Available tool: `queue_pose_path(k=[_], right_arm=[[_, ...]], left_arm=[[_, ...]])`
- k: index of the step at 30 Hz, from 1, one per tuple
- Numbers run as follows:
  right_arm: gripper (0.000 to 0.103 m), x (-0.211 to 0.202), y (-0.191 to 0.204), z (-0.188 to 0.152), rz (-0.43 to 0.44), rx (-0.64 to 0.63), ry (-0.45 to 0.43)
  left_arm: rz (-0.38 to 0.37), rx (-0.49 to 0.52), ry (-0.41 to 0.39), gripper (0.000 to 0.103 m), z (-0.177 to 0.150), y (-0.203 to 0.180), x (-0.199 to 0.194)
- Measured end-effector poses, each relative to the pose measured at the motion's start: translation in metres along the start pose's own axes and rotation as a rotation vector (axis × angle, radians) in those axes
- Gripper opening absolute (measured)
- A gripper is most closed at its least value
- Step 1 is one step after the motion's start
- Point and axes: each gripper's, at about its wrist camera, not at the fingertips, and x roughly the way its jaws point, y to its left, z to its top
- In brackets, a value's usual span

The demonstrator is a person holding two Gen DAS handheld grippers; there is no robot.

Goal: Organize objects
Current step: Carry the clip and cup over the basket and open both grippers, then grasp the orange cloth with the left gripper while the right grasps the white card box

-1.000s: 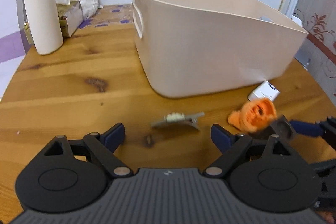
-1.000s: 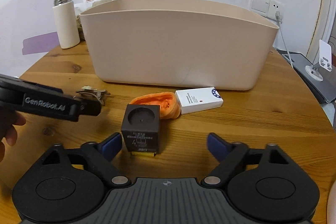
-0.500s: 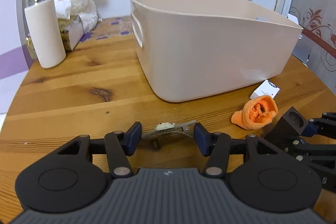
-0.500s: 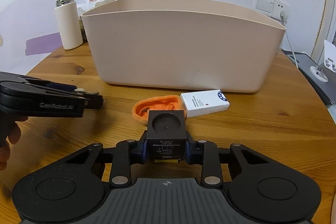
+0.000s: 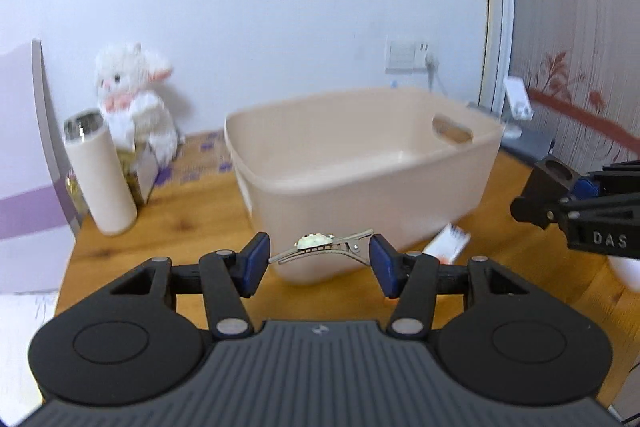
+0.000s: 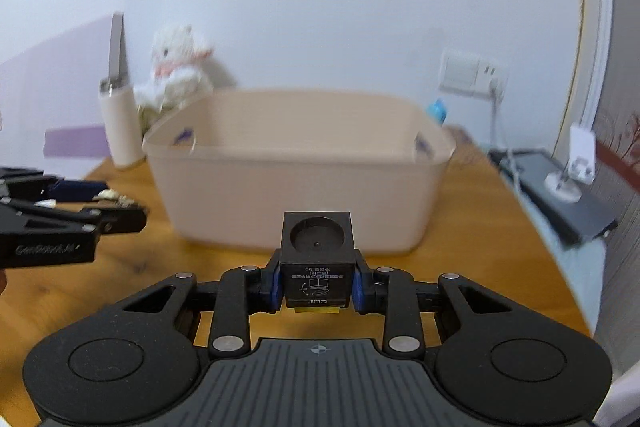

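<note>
**Both tongs loaded, nothing in the bin yet**

Our left gripper [image 5: 319,259] holds the hair clip [image 5: 322,246] by its two ends, the blue pads pressing on the tips, so the clip lies across between them and is lifted off the table [image 5: 192,223]. Our right gripper [image 6: 318,285] is closed on the dark cube [image 6: 317,255], which has a round hollow on its top face; the pads touch its two sides.

The beige bin [image 5: 360,163] stands ahead of both tongs and below them, with its opening turned to us. As far as we can see its inside is bare, though the near part of the floor is hidden behind the front wall. In the left view the right tongs with the cube are off to the right, beside the bin and not above it.

We judge that picking is done for these two things and dropping is left. A small white box [image 5: 447,243] lies on the table just behind the left tongs' right finger, at the foot of the bin; something orange shows only as a sliver beside it. These are still to be collected.
</note>
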Motion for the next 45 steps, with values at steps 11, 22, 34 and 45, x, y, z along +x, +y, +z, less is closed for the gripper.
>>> queue_pose_path(k=[11,22,34,45], right_arm=[[0.029,0.018,-0.013,0.071,-0.053,-0.032,-0.132],[0.029,0.092,-0.017,0.094,-0.085,-0.058,-0.075],[0.066,0.101,-0.022,0.08,-0.074,-0.071,-0.02],[0.089,0.033,-0.022,0.058,-0.066,-0.116,-0.009]], left_arm=[[0.023,0.011,-0.087,0.057,0.071,-0.008,0.037],[0.097,0.024,0.042,0.057,0.085,-0.013,0.135],[0.098,0.053,0.082,0.083,0.075,-0.021,0.129],[0.092,0.002,0.095,0.087,0.061,-0.028,0.068]])
